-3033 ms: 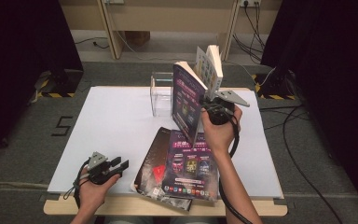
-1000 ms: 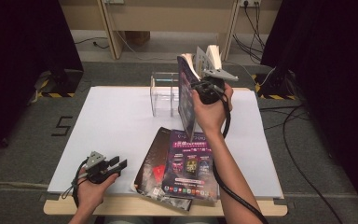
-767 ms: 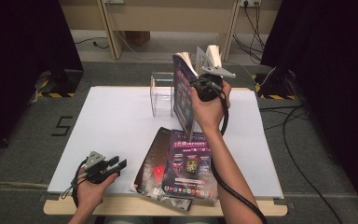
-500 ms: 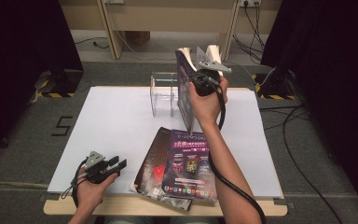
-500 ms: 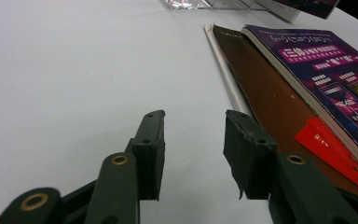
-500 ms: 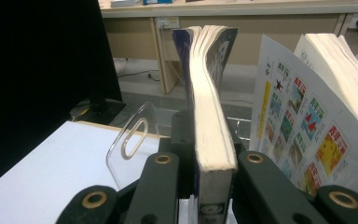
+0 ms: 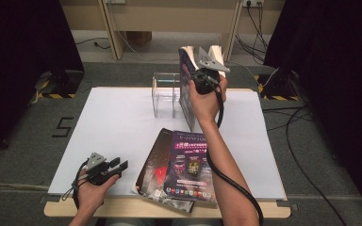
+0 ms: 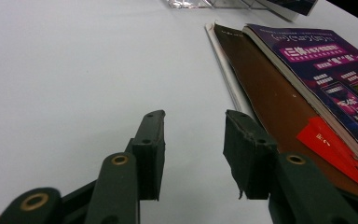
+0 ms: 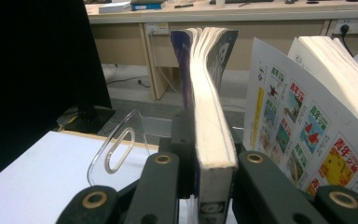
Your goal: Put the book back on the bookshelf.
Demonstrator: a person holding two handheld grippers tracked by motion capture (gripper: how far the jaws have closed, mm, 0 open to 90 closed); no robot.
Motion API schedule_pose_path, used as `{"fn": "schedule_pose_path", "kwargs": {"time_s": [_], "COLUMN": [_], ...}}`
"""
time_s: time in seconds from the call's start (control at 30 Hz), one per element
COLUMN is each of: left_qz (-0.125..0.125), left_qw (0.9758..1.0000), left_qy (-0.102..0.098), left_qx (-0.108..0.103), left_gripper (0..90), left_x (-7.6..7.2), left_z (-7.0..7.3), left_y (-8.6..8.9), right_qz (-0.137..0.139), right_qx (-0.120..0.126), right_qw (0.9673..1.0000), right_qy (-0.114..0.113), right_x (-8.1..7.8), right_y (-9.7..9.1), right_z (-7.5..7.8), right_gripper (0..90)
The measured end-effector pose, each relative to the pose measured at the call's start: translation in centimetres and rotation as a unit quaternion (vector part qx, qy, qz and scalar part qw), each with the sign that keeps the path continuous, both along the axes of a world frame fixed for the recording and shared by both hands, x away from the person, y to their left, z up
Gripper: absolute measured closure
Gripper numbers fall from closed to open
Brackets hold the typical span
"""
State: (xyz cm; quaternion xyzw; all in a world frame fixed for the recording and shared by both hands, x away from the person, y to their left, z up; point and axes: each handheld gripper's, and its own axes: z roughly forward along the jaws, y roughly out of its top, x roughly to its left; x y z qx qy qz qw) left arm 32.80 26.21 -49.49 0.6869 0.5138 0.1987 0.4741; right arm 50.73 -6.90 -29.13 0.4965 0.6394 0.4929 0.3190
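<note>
At the upper middle of the high view, the right gripper (image 7: 199,80) is clamped on an upright book (image 7: 186,89), just right of the clear rack (image 7: 165,94). At the lower left, the left gripper (image 7: 118,165) rests with jaws apart and empty, beside the flat books (image 7: 179,169).

On the white bench (image 7: 113,122) two books lie stacked near the front edge: a purple book (image 7: 192,165) rests on top of a brown book (image 7: 154,160). Behind the bench stand pale wooden furniture legs (image 7: 111,28), and black cables (image 7: 306,141) run over the grey floor (image 7: 23,155).
</note>
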Motion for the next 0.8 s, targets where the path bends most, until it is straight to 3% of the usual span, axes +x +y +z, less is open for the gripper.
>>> {"fn": "schedule_pose_path", "kwargs": {"time_s": [0.37,0.8], "left_qz": [0.000,-0.003], "left_qw": [1.0000,1.0000], "left_qy": [0.000,0.001], "left_qx": [0.001,0.002], "left_gripper": [57.7,57.7], "left_x": [0.0,0.0], "left_z": [0.0,-0.1], "left_y": [0.1,-0.1], "right_qz": [-0.014,-0.020], "right_qx": [-0.008,-0.018], "right_qw": [0.9999,0.9996], "right_qy": [0.003,0.003], "right_x": [1.0,0.4], "right_y": [0.5,0.1], "right_z": [-1.6,-2.0], "right_gripper": [83.1,82.8]}}
